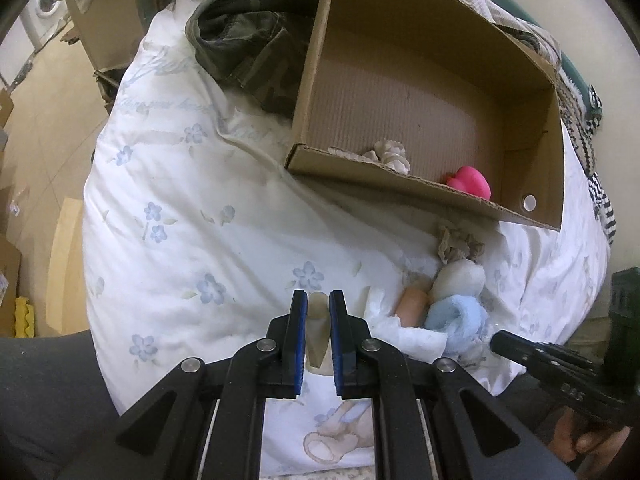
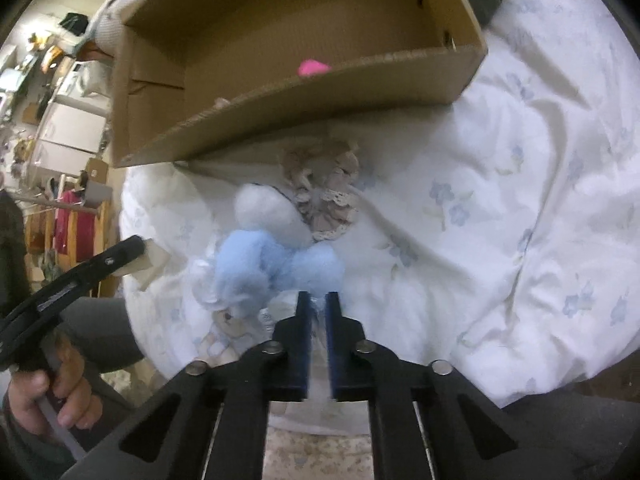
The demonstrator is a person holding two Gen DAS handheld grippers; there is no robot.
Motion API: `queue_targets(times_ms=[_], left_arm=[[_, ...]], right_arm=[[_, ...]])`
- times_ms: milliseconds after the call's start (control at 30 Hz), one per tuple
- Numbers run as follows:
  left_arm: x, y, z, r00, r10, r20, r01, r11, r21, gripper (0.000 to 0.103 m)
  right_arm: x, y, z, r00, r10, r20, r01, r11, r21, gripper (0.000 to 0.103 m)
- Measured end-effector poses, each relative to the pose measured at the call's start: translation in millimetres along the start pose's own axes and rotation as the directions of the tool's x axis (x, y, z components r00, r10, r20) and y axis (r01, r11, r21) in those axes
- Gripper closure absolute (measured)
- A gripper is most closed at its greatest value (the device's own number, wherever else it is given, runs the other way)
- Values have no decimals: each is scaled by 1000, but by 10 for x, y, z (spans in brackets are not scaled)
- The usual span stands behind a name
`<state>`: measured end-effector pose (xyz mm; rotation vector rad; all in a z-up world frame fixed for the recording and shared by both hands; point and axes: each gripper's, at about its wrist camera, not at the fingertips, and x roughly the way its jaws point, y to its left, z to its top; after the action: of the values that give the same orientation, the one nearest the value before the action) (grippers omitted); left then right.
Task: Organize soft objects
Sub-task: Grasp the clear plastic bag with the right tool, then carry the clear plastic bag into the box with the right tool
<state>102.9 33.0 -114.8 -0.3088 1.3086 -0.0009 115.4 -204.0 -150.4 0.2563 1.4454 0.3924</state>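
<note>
A: Left wrist view first. What is the left gripper (image 1: 318, 298) doing?

B: It sits low over the bed (image 1: 180, 208), its fingers (image 1: 298, 320) clamped on one beige soft piece (image 1: 319, 332).

A: And the count?

B: One cardboard box (image 1: 400, 188) holding two things: a cream scrunchie (image 1: 390, 154) and a pink soft toy (image 1: 470, 184). Outside lie a brown scrunchie (image 1: 460, 242), a white puff (image 1: 460, 278), a blue puff (image 1: 456, 318) and a peach roll (image 1: 412, 304), bunched together.

A: Right wrist view?

B: The right gripper (image 2: 318, 304) hovers at the blue puff's near edge, fingers (image 2: 304, 320) close together with something pale between them; I cannot tell whether they grip it.
</note>
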Motion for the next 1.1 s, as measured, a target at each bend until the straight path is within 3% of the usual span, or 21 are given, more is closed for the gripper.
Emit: queue_targets(times_ms=[167, 333, 467, 700, 1100], left_arm=[[12, -26, -5, 1000, 3, 3, -3, 1000, 8, 93], [6, -32, -14, 1000, 11, 11, -11, 1000, 14, 93], [-12, -40, -15, 1000, 15, 20, -15, 1000, 12, 93], [-144, -24, 15, 997, 22, 75, -23, 1000, 10, 93], [-769, -228, 163, 964, -5, 265, -15, 997, 75, 93]], right_arm=[[-202, 120, -7, 997, 28, 72, -25, 998, -51, 101], [-555, 18, 49, 965, 121, 232, -122, 992, -11, 101], [-543, -85, 54, 960, 149, 236, -161, 986, 34, 101], [-656, -64, 99, 933, 202, 299, -222, 975, 33, 101], [-933, 26, 184, 894, 244, 377, -262, 965, -2, 101]])
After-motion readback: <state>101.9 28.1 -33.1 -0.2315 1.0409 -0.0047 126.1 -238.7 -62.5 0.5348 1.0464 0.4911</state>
